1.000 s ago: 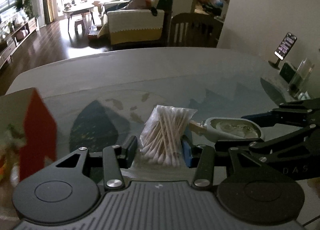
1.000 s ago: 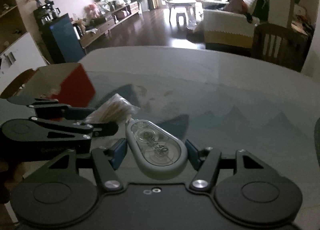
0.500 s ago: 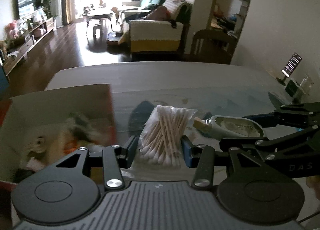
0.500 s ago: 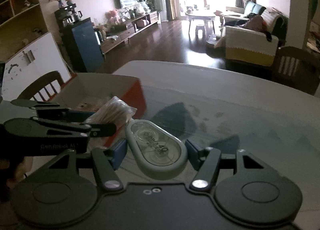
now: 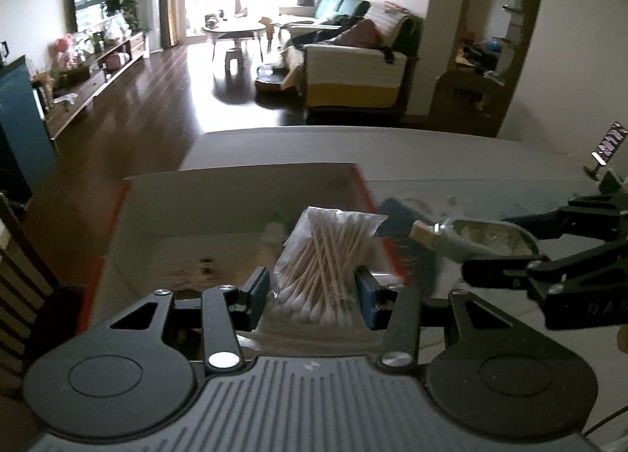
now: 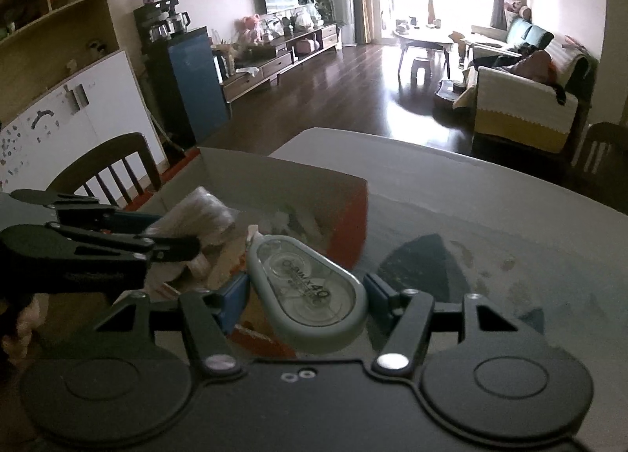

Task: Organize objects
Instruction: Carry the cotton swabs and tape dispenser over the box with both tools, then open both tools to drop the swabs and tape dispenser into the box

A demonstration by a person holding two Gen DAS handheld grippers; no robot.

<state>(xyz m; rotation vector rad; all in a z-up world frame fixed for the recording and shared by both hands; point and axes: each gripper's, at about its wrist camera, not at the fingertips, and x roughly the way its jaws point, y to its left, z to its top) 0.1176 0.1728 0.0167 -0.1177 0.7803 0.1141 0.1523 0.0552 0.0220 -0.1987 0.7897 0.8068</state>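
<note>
A clear bag of cotton swabs sits pinched between the blue pads of the left gripper, low centre of the left wrist view, hanging over the open red-sided box that fills the middle of that frame. In the right wrist view, a grey correction-tape dispenser is clamped at a slant between the fingers of the right gripper, its nozzle pointing to the upper left over the box's near red wall. Both grippers are closed to the width of what they carry and stand just beside each other, the right one showing at the right edge of the left view. The box rests on the grey table; small items lie blurred inside it and cannot be identified.

The step in hand appears to be dropping both items into the box. Done well, each gripper would be carried fully past the red rim and lowered before its fingers part, so the soft bag does not catch on the wall and the dispenser does not tip out. Releasing one at a time, with the grippers kept apart, should avoid a collision.
</note>
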